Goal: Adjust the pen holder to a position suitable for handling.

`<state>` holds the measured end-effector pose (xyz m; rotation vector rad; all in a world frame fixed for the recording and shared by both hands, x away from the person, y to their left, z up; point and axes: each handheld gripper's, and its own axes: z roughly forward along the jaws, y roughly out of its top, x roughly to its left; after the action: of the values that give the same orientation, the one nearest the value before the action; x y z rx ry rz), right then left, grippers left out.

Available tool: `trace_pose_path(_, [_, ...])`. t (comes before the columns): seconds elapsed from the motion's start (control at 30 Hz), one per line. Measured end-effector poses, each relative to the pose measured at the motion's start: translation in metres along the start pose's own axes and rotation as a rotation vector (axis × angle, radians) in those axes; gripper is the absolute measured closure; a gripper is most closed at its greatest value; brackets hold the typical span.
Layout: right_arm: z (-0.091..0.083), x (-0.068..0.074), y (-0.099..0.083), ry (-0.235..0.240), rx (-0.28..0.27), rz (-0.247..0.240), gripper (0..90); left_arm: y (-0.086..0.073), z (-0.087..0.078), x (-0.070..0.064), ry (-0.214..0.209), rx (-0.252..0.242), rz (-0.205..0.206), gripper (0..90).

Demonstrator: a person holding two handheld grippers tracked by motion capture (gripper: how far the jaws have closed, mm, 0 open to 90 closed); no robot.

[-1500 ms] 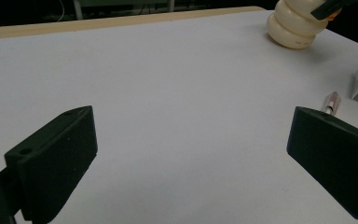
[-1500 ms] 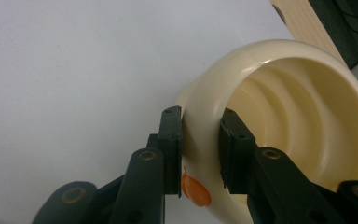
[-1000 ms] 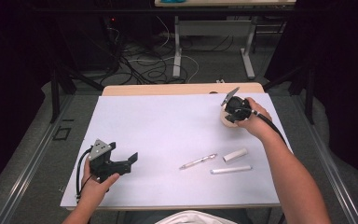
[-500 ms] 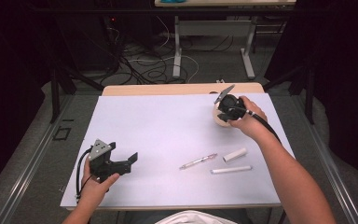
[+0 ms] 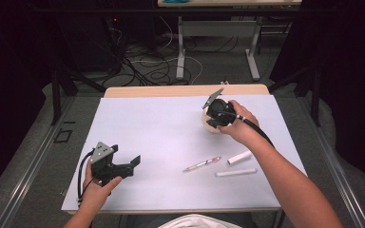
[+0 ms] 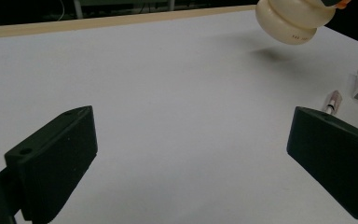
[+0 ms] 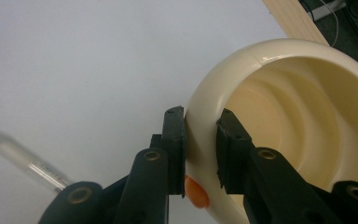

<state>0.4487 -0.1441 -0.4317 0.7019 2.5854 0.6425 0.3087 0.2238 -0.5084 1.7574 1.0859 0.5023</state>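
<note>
- Dark floor strewn with cables lies beyond a table (image 5: 138, 118) covered by a white sheet, its wooden far edge bare; the plain sheet makes small pale items easy to pick out.
- Right gripper (image 7: 200, 140) is clamped on the rim of a cream bowl (image 7: 279, 116), one jaw outside the wall and one inside; pinching the rim seems the only hold such narrow jaws could get on a wide round vessel.
- In the left gripper view the bowl (image 6: 291, 21) hangs above the sheet with its shadow apart beneath it, so I judge it lifted, over the table's far right part, tilted in the grip.
- Left gripper (image 5: 116, 166) rests near the front left edge, jaws spread wide and holding nothing; it looks parked out of the way.
- A pen (image 5: 202, 164), a short white cap (image 5: 239, 157) and a white tube (image 5: 235, 172) lie near one another at front right, probably waiting to go into the bowl.
</note>
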Motion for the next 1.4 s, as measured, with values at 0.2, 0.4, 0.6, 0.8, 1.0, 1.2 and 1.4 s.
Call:
trace_pose_path(0.2, [0.0, 0.019, 0.015, 0.046, -0.012, -0.013, 76.3, 0.0, 0.0, 0.001, 0.001, 0.001, 0.009, 1.7])
trace_pose_path(0.4, [0.006, 0.037, 0.027, 0.07, 0.008, 0.006, 76.5, 0.0, 0.0, 0.001, 0.0, 0.002, 0.008, 1.7])
trace_pose_path(0.6, [0.014, 0.046, 0.034, 0.096, 0.023, 0.004, 76.5, 0.0, 0.0, 0.0, -0.003, 0.0, 0.001, 1.7])
trace_pose_path(0.8, [0.024, 0.056, 0.04, 0.122, 0.05, 0.006, 76.5, 0.0, 0.0, 0.0, -0.003, 0.003, 0.004, 1.7])
trace_pose_path(1.0, [0.033, 0.065, 0.045, 0.159, 0.08, 0.025, 76.4, 0.0, 0.0, 0.0, -0.004, 0.001, 0.004, 1.7])
trace_pose_path(1.2, [0.038, 0.072, 0.049, 0.195, 0.086, 0.005, 76.3, 0.0, 0.0, 0.0, -0.005, 0.002, 0.004, 1.7])
trace_pose_path(1.4, [0.043, 0.076, 0.051, 0.207, 0.1, -0.002, 76.3, 0.0, 0.0, 0.001, -0.005, 0.001, 0.004, 1.7])
